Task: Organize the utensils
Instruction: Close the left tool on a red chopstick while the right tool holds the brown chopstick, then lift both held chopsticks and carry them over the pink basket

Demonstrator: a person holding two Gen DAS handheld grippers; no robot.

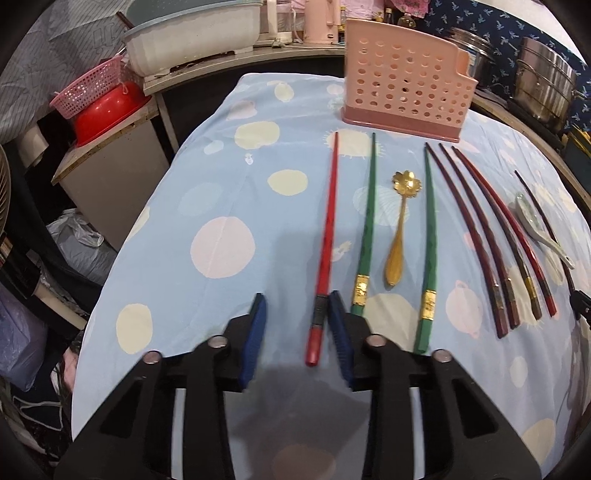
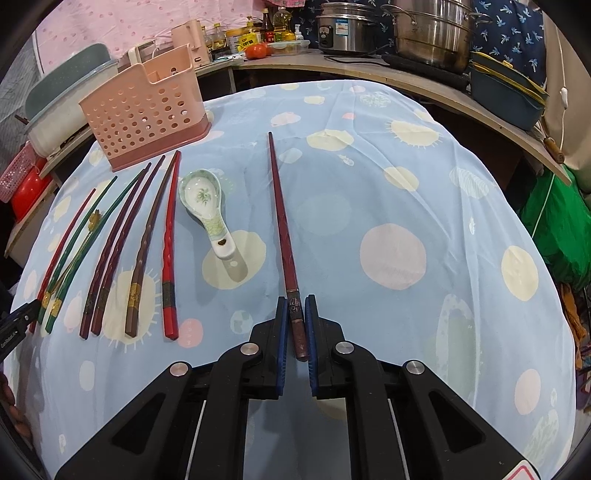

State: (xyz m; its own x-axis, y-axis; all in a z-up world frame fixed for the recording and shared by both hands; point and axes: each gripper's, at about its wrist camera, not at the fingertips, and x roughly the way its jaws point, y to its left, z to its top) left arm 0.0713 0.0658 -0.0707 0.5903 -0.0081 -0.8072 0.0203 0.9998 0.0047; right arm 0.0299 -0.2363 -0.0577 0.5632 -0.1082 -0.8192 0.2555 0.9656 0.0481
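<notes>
A pink perforated utensil holder (image 1: 406, 96) stands at the back of the table, also in the right wrist view (image 2: 147, 110). My left gripper (image 1: 297, 314) is open around the handle end of a red chopstick (image 1: 327, 236) that lies on the cloth. To its right lie two green chopsticks (image 1: 365, 236), a gold flower spoon (image 1: 399, 229), several dark red chopsticks (image 1: 487, 236) and a white ceramic spoon (image 2: 207, 206). My right gripper (image 2: 295, 306) is shut on the handle of a dark red chopstick (image 2: 282, 221).
A blue cloth with pale dots (image 2: 406, 240) covers the table. A white basin (image 1: 192, 40) and red bowl with pink basket (image 1: 99, 103) stand at back left. Steel pots (image 2: 428, 33) and bottles stand on the rear counter.
</notes>
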